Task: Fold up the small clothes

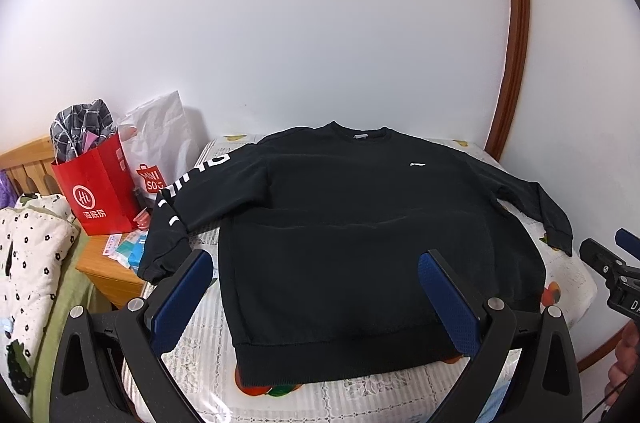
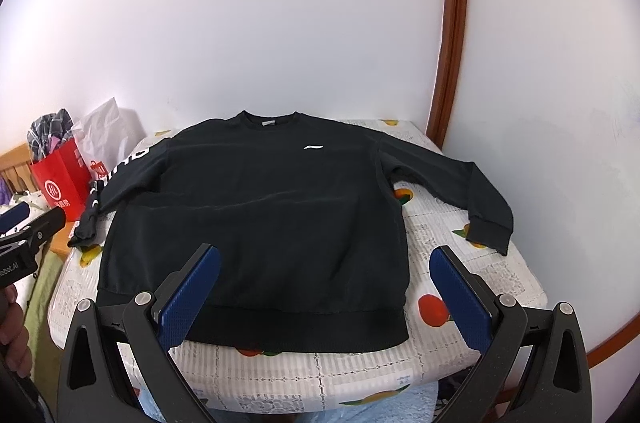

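Seeing zero fold progress from here. Left to right: red paper bag (image 1: 98, 189) with checked fabric stuffed in it, white Miniso bag (image 1: 160, 147) behind it, both on a wooden nightstand (image 1: 106, 269) beside the work surface. A floral quilt (image 1: 28, 243) sits at far left.

Black sweatshirt (image 1: 352, 223) lies face up and flat on the fruit-print cover (image 2: 452, 231), collar toward the wall, hem toward me. Lettered sleeve (image 1: 180, 199) runs out to the left, its cuff hanging past the edge near the nightstand. Plain sleeve (image 2: 460, 183) is spread to the right, cuff resting on the cover. Neither sleeve is folded in; the body isn't doubled.

Left gripper (image 1: 316, 287) hovers over the hem's left half, jaws wide apart, holding nothing. Right gripper (image 2: 326, 287) hovers over the hem's right corner, jaws equally spread, empty. Neither appears to touch the cloth, though I can't be sure at this angle.

My read: garment is laid out, everything else remains. Sleeves in, sides in, then hem up to collar.
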A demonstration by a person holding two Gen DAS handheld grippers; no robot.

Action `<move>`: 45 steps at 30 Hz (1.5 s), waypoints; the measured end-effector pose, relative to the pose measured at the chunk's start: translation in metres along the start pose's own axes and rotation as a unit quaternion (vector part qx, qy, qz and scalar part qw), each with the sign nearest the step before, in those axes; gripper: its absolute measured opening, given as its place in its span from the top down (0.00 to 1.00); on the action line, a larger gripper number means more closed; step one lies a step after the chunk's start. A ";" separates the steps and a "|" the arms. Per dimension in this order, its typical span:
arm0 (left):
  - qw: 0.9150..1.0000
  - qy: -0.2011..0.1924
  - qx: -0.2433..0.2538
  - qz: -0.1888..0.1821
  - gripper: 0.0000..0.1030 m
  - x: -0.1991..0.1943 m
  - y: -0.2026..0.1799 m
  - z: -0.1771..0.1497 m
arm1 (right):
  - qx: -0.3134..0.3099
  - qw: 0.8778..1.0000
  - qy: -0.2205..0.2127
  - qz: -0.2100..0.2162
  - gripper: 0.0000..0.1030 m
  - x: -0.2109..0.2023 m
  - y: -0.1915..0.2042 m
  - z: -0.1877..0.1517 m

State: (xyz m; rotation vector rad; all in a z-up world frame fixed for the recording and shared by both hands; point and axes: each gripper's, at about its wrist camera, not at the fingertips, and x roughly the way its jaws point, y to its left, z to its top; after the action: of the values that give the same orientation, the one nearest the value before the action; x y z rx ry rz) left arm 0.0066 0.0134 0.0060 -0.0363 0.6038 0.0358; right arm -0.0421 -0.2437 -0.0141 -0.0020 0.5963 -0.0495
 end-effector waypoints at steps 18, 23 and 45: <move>0.998 0.055 0.018 0.013 0.01 0.087 0.039 -0.003 | 0.011 0.999 0.048 -0.022 0.00 0.082 0.000 0.004; 0.997 0.062 -0.010 0.041 0.02 0.112 0.081 -0.012 | 0.010 0.998 0.051 -0.017 0.00 0.104 0.009 0.004; 0.983 0.138 -0.009 0.123 0.41 0.206 0.164 -0.055 | -0.050 0.992 0.116 0.002 0.00 0.202 0.086 -0.012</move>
State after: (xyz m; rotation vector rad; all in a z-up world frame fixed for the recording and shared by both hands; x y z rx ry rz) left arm 0.1380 0.1791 -0.1600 0.0168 0.8838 0.2786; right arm 0.1222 -0.1668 -0.1383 -0.0936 0.8311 -0.0160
